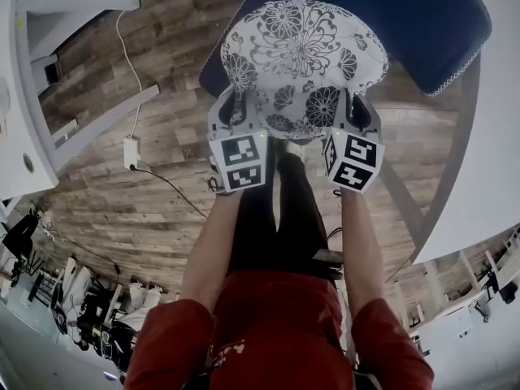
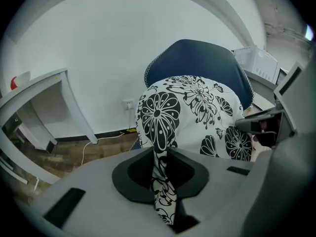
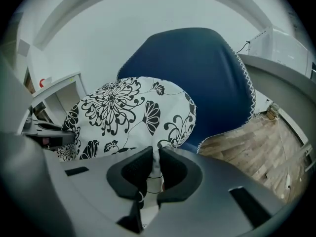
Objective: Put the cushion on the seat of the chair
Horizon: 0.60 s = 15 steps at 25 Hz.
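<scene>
Holding cushion (image 1: pixel 302 63) by its near edge at both ends. Left hand-held gripper (image 2: pixel 159 169) is clenched on a fold of the floral fabric, right hand-held gripper (image 3: pixel 154 174) clamped on the other corner. Cushion hangs over the blue chair (image 1: pixel 406 15), long axis left-right between the grippers, far edge pointing away from the person. Can't tell if it touches the chair. Only the left gripper view shows wall socket (image 2: pixel 128 104) and white bench (image 2: pixel 34 87). Only the right gripper view shows the chair's white stitched rim (image 3: pixel 246 80) clearly, with wood floor (image 3: pixel 256 152) beside it. Only the head view shows red sleeves (image 1: pixel 162 340) and adapter (image 1: pixel 130 153) on the floor.
</scene>
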Each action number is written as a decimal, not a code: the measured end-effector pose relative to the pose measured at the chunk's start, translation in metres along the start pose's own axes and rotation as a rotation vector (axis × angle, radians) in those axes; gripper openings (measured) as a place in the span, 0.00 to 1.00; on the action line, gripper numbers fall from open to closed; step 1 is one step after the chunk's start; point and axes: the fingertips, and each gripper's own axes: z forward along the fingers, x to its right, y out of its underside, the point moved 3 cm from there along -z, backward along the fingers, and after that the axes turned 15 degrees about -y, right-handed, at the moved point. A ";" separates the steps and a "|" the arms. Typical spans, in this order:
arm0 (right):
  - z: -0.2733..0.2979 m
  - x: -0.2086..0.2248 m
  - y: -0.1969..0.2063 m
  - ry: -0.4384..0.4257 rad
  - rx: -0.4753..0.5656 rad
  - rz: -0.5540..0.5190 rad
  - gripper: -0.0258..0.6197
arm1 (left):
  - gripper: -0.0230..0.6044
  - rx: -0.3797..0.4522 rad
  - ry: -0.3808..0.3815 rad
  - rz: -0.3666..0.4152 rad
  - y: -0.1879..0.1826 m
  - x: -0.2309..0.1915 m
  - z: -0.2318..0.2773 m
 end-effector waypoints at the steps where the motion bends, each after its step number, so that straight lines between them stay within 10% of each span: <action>1: -0.010 -0.009 -0.011 0.001 -0.002 -0.003 0.11 | 0.12 0.000 -0.003 -0.003 -0.009 -0.008 -0.012; 6: -0.084 -0.055 -0.079 0.003 -0.011 -0.020 0.11 | 0.12 0.006 -0.005 -0.004 -0.069 -0.049 -0.094; 15: -0.105 -0.062 -0.089 0.000 -0.030 -0.002 0.11 | 0.12 0.000 -0.054 0.023 -0.080 -0.053 -0.121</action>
